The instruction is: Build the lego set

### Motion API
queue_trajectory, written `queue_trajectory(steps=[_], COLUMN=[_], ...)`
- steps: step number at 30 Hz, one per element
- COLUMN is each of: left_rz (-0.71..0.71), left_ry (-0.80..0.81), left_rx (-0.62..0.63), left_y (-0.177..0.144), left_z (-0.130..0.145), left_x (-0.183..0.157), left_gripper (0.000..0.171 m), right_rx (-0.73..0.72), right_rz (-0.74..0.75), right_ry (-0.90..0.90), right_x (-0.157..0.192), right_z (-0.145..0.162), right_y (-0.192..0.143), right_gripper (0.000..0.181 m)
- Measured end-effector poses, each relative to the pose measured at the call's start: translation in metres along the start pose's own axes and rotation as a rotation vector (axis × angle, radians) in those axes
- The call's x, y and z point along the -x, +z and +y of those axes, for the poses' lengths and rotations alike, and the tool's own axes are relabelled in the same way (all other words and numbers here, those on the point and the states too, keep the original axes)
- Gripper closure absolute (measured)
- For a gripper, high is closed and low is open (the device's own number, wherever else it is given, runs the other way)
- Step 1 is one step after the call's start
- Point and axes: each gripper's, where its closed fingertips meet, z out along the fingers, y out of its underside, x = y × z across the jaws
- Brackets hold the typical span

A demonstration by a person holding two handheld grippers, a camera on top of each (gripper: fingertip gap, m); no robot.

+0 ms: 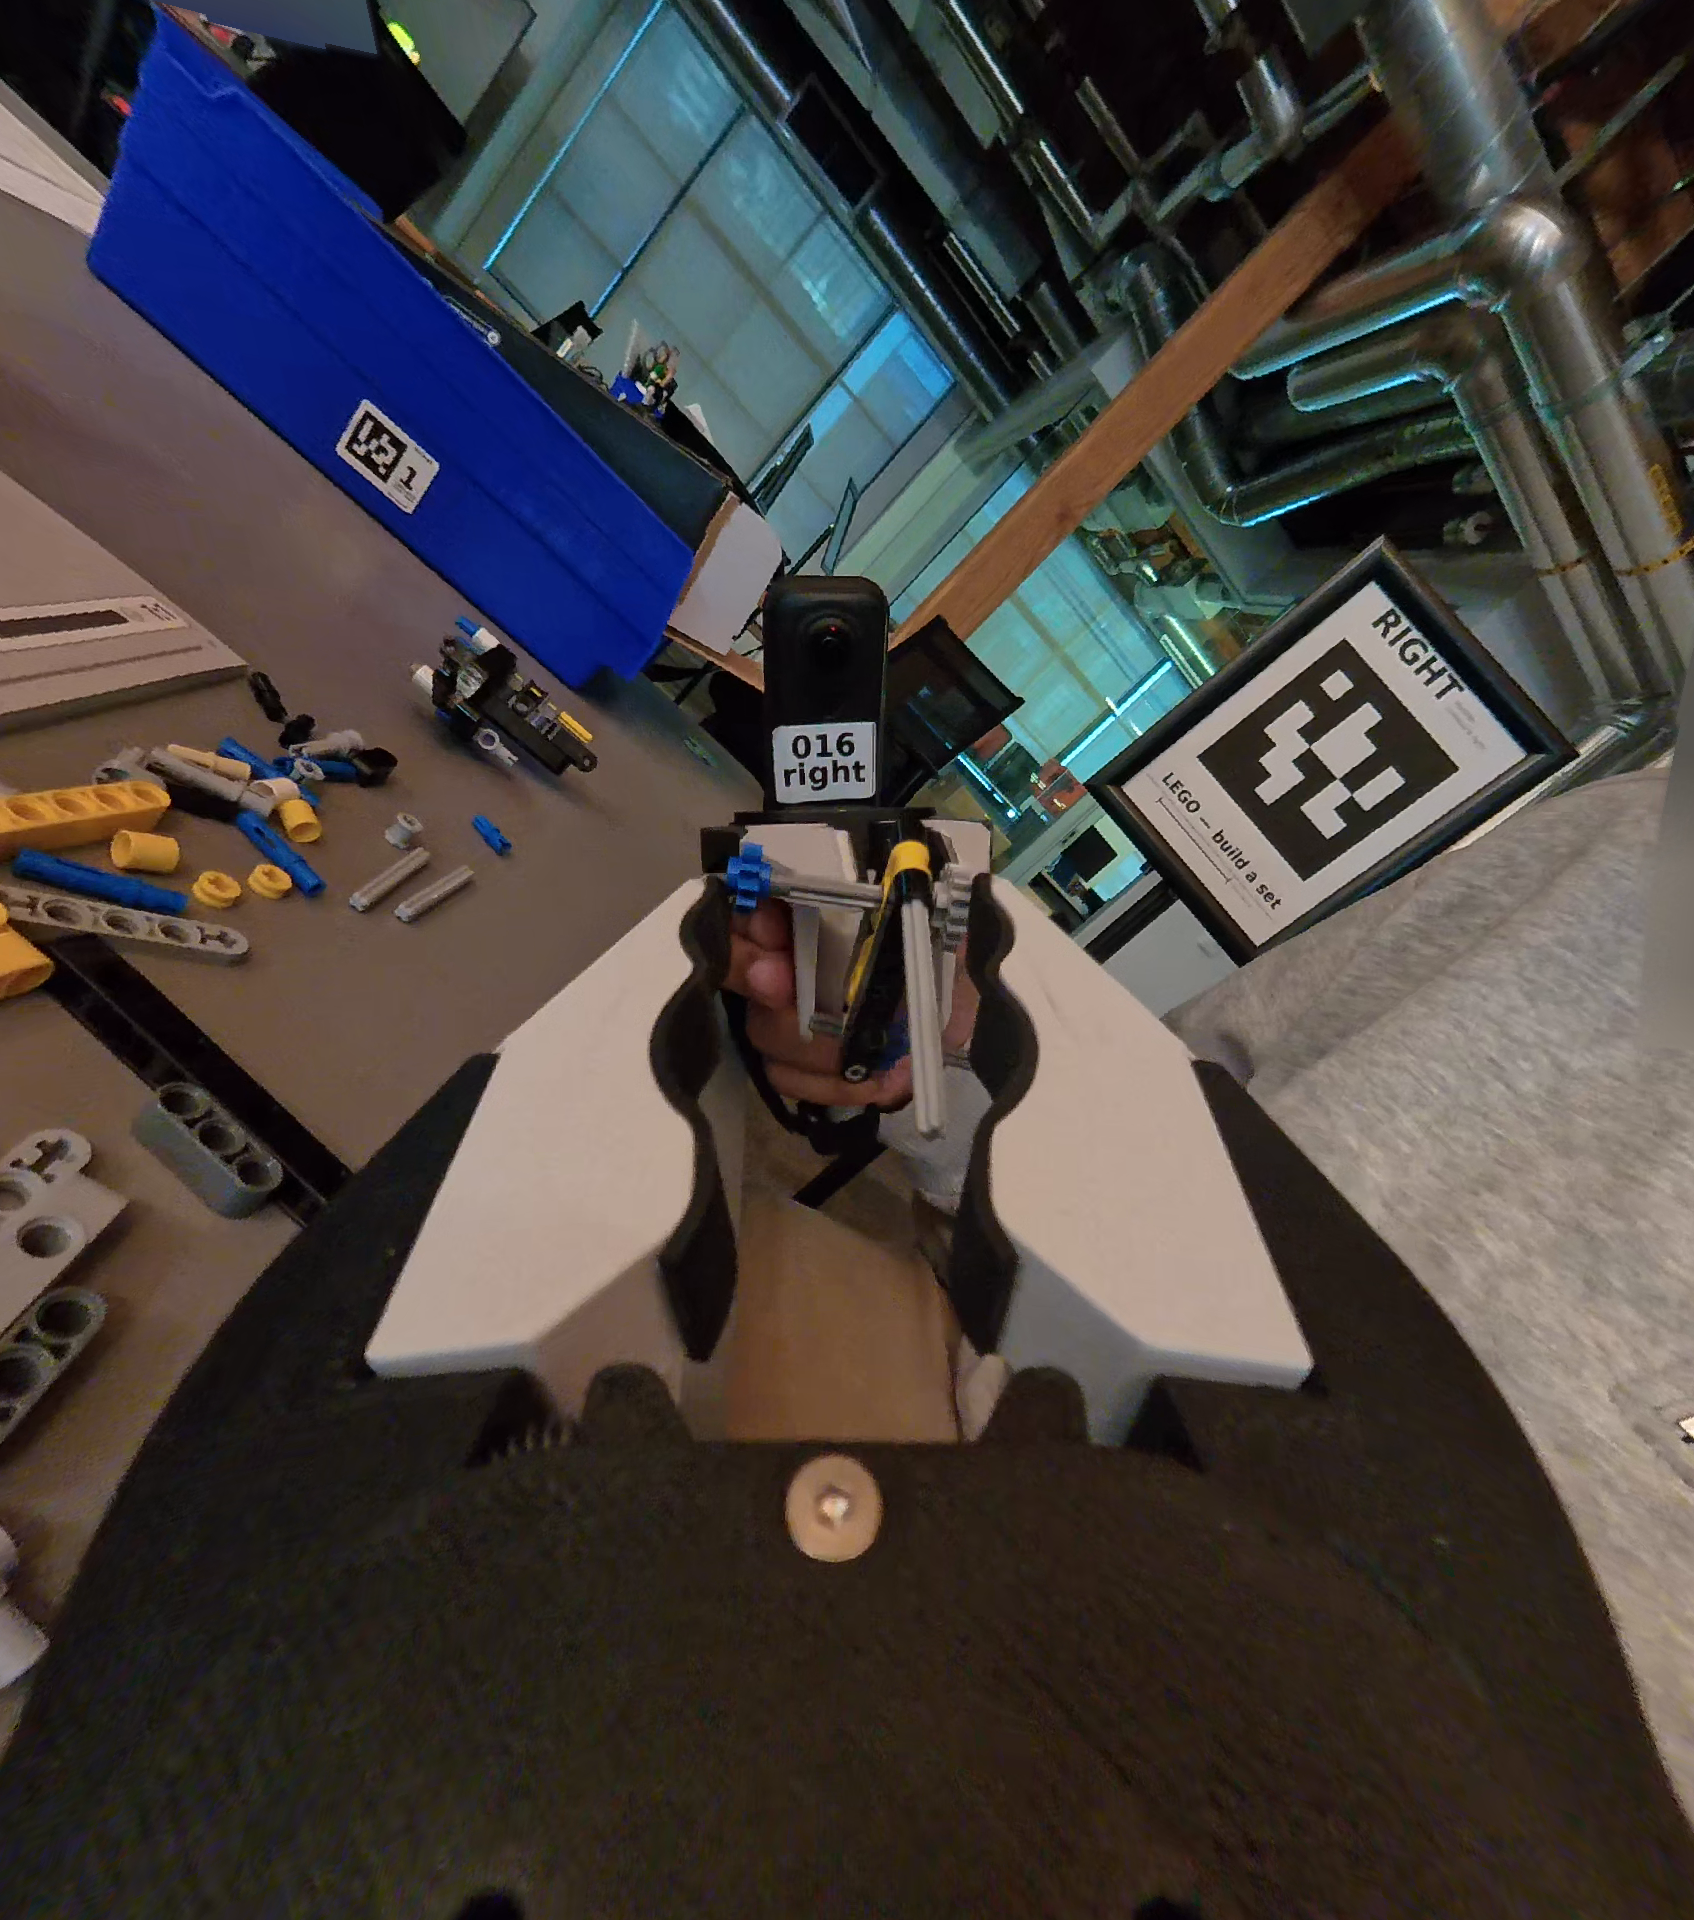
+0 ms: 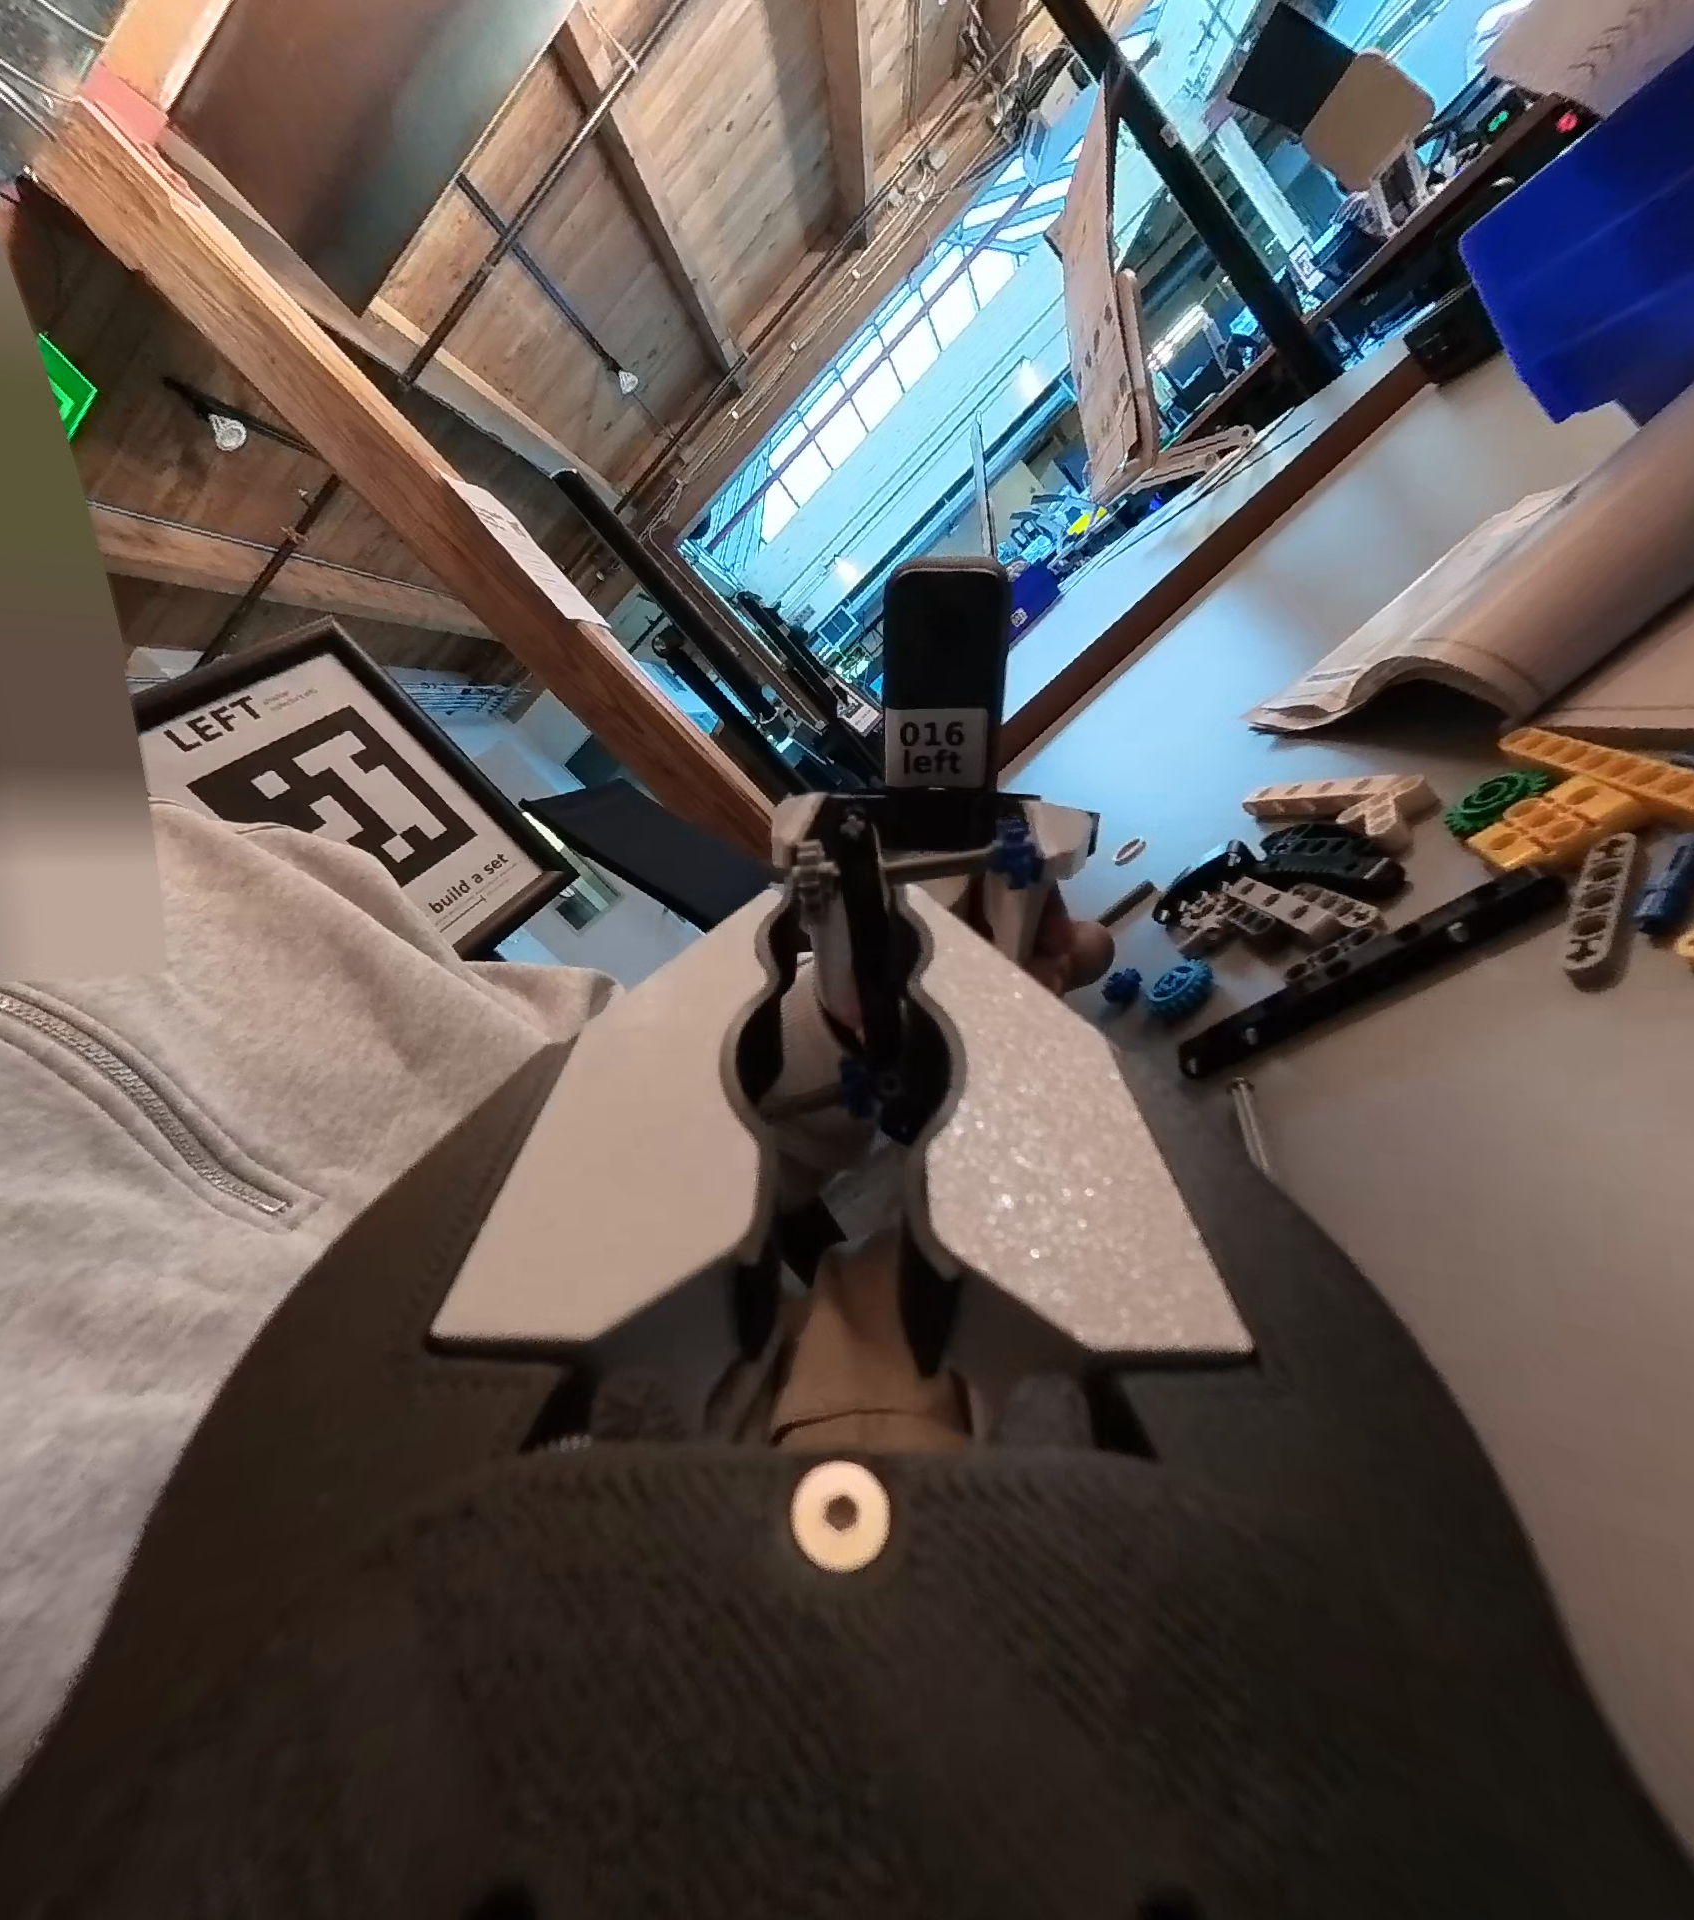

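A small lego assembly (image 1: 874, 966) hangs in the air between both grippers. It has a black beam with a yellow part, a cross axle with a blue gear (image 1: 747, 878) and a grey gear, and a long grey axle (image 1: 921, 1023). My left gripper (image 1: 848, 904) holds it by the gear ends of the cross axle. My right gripper (image 2: 858, 914) faces it and is shut on the black beam (image 2: 869, 966). The right gripper (image 1: 843, 842) shows head-on in the left wrist view, and the left gripper (image 2: 931, 831) in the right wrist view.
Loose parts lie on the grey table: yellow beams (image 1: 22, 810), grey axles (image 1: 417, 883), a small sub-assembly (image 1: 510, 707), a long black beam (image 2: 1373, 961), a green gear (image 2: 1497, 800). A blue bin (image 1: 386, 416) and an open booklet (image 2: 1445, 665) lie behind. A grey sleeve (image 2: 147, 1091) is close. Only a small space, under 4 cm, lies between the two pairs of fingers.
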Motion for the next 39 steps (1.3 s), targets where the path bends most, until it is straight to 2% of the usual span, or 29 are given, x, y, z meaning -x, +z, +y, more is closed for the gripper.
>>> queue_trajectory(steps=[3, 6, 39], left_rz=[-0.023, -0.010, -0.104], left_ry=[0.006, -0.002, -0.003], left_rx=[-0.001, 0.009, 0.042], left_y=[0.001, 0.001, 0.004], left_z=[0.000, 0.001, 0.006], left_x=[0.003, 0.001, 0.013], left_gripper=[0.126, 0.126, 0.125], right_rx=[0.007, 0.017, -0.025], right_rz=[0.000, 0.004, 0.032], right_ry=[-0.002, -0.010, 0.084], right_x=[0.000, 0.000, -0.010], right_z=[0.001, 0.003, -0.001], right_y=[0.001, 0.001, -0.004], right_gripper=[0.161, 0.170, 0.171])
